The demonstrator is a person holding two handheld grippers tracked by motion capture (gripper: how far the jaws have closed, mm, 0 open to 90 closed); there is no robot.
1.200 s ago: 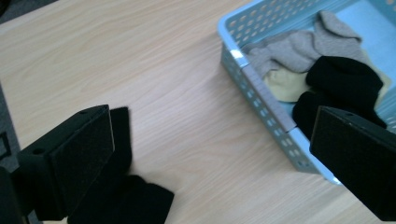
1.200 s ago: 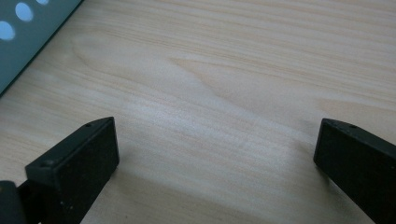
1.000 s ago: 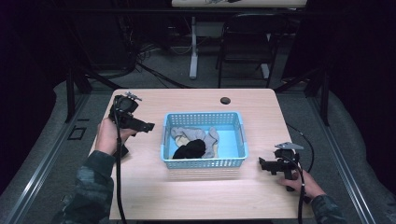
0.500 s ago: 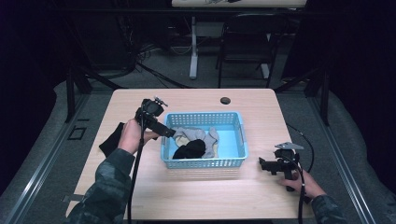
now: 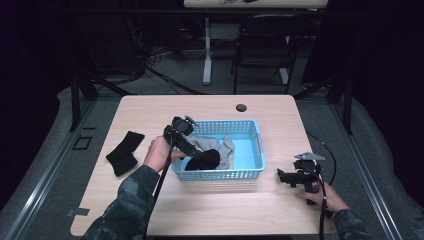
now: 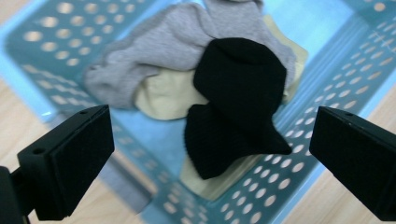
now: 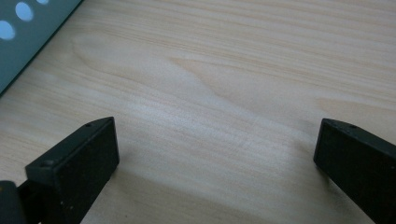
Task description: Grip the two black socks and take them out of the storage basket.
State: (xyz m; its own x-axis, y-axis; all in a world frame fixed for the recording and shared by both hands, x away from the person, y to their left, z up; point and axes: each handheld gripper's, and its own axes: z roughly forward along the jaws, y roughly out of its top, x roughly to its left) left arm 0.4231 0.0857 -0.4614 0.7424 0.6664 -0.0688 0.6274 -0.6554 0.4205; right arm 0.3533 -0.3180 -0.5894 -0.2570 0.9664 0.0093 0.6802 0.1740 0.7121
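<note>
The left gripper [image 6: 212,140] is hovering wide open and empty over the black sock [image 6: 238,102] in the basket [image 5: 257,145] (the right gripper [image 5: 290,178] is resting wide open and empty too), so it should be closing on the raised top fold.

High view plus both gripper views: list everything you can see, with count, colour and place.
Basket: one, blue, mid-table.
Socks in basket: one black, one grey, one cream, heaped together.
Sock on table: one, black, left of basket.
Round mark: one, dark, far table edge.
Table: one, light wood.
Chair: one, black, behind table.
Left gripper: open, over the basket's socks.
Right gripper: open, low over bare table right of basket.
</note>
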